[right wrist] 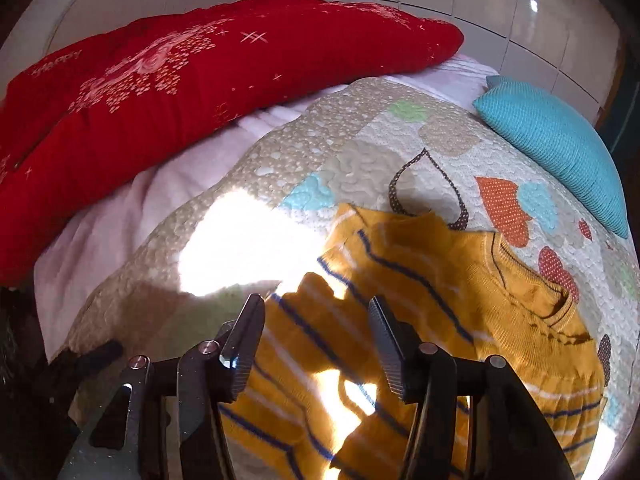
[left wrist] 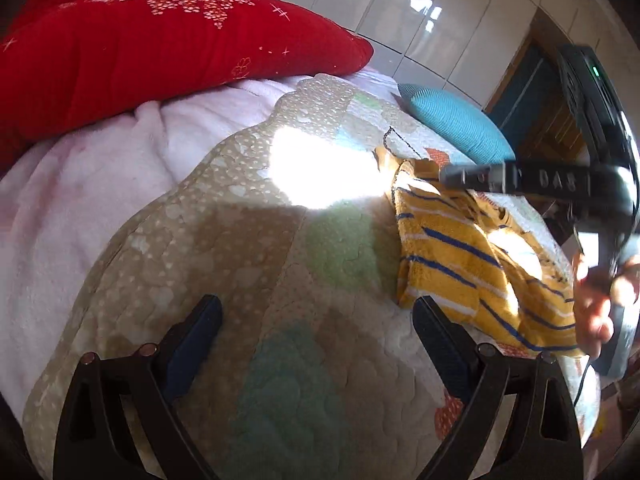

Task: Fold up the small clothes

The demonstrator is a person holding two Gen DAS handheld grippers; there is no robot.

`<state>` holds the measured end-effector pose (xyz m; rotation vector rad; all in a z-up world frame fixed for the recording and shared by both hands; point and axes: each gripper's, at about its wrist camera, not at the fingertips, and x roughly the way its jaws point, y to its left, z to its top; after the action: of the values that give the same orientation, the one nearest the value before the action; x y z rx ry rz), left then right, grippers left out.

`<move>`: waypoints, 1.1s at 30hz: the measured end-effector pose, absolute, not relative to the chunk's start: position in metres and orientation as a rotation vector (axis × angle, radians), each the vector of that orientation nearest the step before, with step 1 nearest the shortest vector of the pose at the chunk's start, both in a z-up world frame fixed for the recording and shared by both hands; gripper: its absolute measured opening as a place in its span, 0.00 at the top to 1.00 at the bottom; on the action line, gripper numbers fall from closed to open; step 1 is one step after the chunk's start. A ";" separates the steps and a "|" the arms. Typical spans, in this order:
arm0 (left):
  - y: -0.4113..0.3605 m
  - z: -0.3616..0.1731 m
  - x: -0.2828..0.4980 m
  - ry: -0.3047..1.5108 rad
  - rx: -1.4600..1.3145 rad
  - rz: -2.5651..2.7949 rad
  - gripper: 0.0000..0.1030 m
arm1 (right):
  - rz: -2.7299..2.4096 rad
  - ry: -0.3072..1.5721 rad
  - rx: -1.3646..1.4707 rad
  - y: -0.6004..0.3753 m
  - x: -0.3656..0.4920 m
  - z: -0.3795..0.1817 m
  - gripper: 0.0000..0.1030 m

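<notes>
Yellow striped sweater on quilt, red pillow behind, both grippers open, empty.

Quick count: one yellow striped sweater right under the right tongs, two pillows past them, one red and one teal, one quilt, one pink blanket, and two tongs total counting the left.

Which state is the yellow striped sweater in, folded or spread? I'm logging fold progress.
Partly folded: the yellow striped sweater lies on the quilt with one side doubled over its middle; collar exposed.
</notes>
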<state>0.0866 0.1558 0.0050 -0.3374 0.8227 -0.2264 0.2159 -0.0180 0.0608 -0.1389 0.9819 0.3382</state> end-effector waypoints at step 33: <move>0.136 0.053 0.027 0.845 -0.396 -0.277 0.07 | -0.124 0.691 0.445 -0.276 0.085 0.097 0.88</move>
<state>0.0271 0.1363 0.0529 -0.3958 0.8451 -0.2769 0.0845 -0.2761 0.0975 0.4452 0.6915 -0.1242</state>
